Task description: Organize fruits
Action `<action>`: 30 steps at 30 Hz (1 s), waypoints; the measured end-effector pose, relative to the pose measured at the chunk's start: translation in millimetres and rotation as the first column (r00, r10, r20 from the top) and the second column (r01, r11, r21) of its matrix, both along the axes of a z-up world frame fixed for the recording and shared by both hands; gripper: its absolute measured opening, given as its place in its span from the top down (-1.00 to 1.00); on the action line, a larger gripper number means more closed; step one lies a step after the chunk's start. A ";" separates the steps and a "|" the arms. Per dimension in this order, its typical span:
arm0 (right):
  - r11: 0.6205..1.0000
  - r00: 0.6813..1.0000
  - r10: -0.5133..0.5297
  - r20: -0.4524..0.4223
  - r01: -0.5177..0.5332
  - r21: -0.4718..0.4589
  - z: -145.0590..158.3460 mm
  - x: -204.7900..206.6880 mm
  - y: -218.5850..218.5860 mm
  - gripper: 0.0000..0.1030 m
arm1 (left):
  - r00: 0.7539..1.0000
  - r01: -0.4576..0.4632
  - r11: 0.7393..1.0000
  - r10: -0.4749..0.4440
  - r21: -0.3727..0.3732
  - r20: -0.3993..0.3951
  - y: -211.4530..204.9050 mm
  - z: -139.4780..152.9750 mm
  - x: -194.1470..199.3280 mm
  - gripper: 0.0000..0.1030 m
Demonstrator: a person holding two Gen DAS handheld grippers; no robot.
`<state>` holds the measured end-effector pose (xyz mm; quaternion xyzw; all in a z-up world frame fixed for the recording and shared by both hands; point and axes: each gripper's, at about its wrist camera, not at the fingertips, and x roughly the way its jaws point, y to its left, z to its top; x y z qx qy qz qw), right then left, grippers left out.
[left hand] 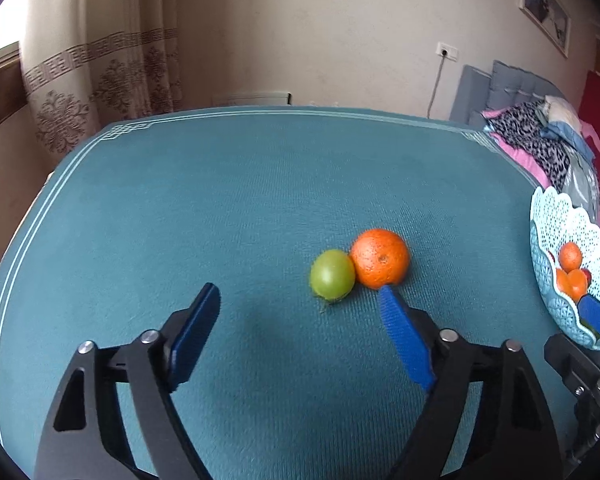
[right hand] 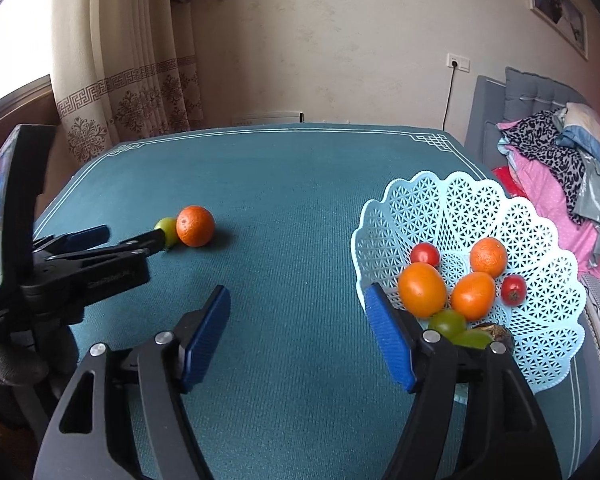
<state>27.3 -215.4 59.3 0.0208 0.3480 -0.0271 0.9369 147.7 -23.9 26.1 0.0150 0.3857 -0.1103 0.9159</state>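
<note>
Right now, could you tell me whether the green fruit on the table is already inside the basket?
No, the green fruit lies on the teal tablecloth against the orange, well apart from the basket.

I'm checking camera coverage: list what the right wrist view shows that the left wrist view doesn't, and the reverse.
Only the right wrist view shows the basket whole, with its red tomatoes and green fruit. Only the left wrist view shows the green tomato unobstructed. Both show the orange touching it on the teal tablecloth.
</note>
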 end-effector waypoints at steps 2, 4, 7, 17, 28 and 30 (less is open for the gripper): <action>1.000 1.000 0.003 0.001 -0.003 -0.001 0.3 0.2 1.1 -0.35 | 1.000 0.022 1.000 -0.022 0.002 -0.006 -5.3 -3.5 0.9 -0.42; 1.000 1.000 0.004 0.002 -0.004 -0.002 1.2 1.4 1.8 -0.35 | 0.999 0.035 0.999 -0.035 0.009 -0.013 -8.9 -7.1 5.9 -0.30; 1.000 1.000 0.009 0.004 -0.009 0.000 1.4 2.4 3.8 -0.35 | 0.998 0.051 0.999 -0.052 -0.006 -0.019 -10.9 -10.4 11.5 -0.08; 0.997 0.997 0.079 0.016 -0.078 -0.020 1.0 13.6 24.8 -0.35 | 0.998 0.067 0.995 -0.068 -0.070 -0.014 2.2 -11.3 -1.9 0.52; 0.979 0.981 0.189 -0.035 -0.185 0.087 -10.4 66.1 51.5 -0.33 | 0.999 -0.053 0.992 0.051 -0.113 -0.016 31.7 -11.4 -12.1 0.58; 0.973 0.978 0.204 -0.051 -0.196 0.125 -14.4 78.6 53.0 -0.21 | 0.996 -0.083 0.989 0.080 -0.120 -0.025 37.6 -12.6 -11.3 0.58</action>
